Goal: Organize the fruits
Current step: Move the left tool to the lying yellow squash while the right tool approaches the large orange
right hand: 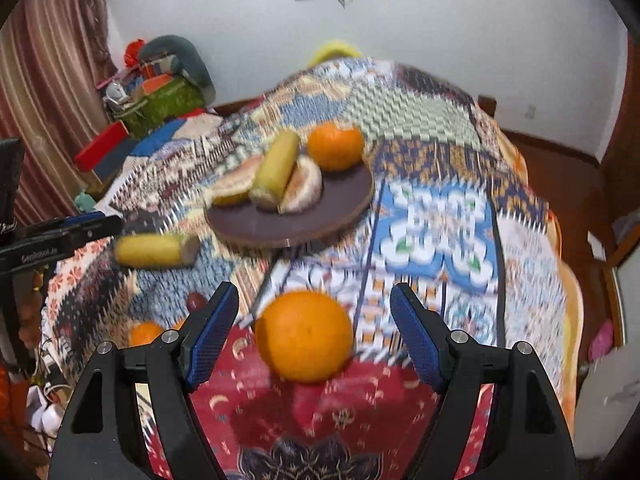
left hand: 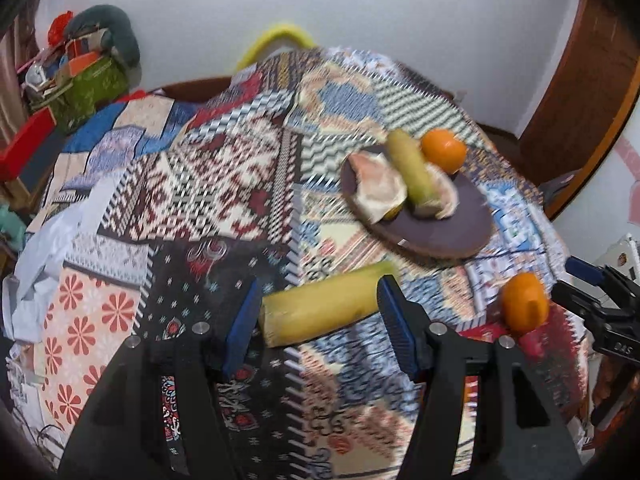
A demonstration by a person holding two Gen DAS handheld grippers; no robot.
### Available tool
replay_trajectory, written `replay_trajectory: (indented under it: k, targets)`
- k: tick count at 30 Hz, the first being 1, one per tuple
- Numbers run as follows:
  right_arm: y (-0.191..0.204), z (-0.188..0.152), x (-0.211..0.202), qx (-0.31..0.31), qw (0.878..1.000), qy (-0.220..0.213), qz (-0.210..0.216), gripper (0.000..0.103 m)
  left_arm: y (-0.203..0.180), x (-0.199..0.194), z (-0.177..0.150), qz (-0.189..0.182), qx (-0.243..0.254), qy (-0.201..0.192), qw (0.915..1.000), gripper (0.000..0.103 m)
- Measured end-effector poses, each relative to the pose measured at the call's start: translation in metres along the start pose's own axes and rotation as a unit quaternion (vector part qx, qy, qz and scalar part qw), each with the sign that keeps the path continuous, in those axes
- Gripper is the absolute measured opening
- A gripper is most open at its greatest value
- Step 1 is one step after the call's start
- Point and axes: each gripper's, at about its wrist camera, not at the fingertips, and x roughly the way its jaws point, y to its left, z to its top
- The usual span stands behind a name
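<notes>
Both tongs stand wide open and neither has hold of anything. The left gripper [left hand: 318,320] frames a loose banana [left hand: 326,306] lying crosswise on the patterned blanket [left hand: 208,184]; its blue pads sit at either end of the fruit, apparently with slight gaps, though blur makes contact hard to rule out. The right gripper [right hand: 314,332] brackets a loose orange [right hand: 305,336], with clear space on both sides.

The goal looks to be the dark round plate [left hand: 460,224], at about 1 o'clock from the left gripper and 12 o'clock from the right. It already carries a second banana [left hand: 408,170], a whole orange [left hand: 444,150] at its far edge, and pale peeled citrus pieces [left hand: 378,192]. Its near half is bare.

The step in hand, as I judge it, is a paired pick. The left grip looks awkward: closing along the banana's length risks it slipping or buckling, so turning the wrist to take it across the middle would hold better. The orange is round and may roll on the soft bedding, so the right jaws should drop until the pads meet its widest part, then close evenly. A smaller orange [right hand: 145,333] and a dark red fruit [right hand: 196,301] wait at 9 o'clock of the right gripper
</notes>
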Motion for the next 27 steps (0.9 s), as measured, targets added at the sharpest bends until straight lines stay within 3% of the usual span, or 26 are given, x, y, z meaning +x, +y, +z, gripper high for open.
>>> replay_trajectory:
  k: [8, 17, 22, 25, 27]
  targets:
    - [0.005, -0.025, 0.012, -0.009, 0.999, 0.030, -0.014, 0.076, 0.000, 0.029, -0.007, 0.007, 0.027, 0.033, 0.9991, 0.060]
    - [0.005, -0.030, 0.023, -0.006, 0.999, 0.046, -0.005, 0.076, -0.011, 0.043, 0.017, 0.011, 0.055, 0.035, 0.9979, 0.061]
    - [0.005, -0.029, 0.025, -0.009, 0.999, 0.045, -0.002, 0.076, -0.012, 0.037, 0.030, 0.011, 0.055, 0.015, 0.9983, 0.061]
    - [0.004, -0.028, 0.026, -0.004, 0.999, 0.044, -0.001, 0.076, -0.017, 0.040, 0.037, 0.000, 0.060, 0.014, 0.9981, 0.071]
    - [0.003, -0.027, 0.026, 0.002, 0.999, 0.044, 0.003, 0.076, -0.021, 0.048, 0.041, -0.002, 0.069, 0.022, 0.9974, 0.071]
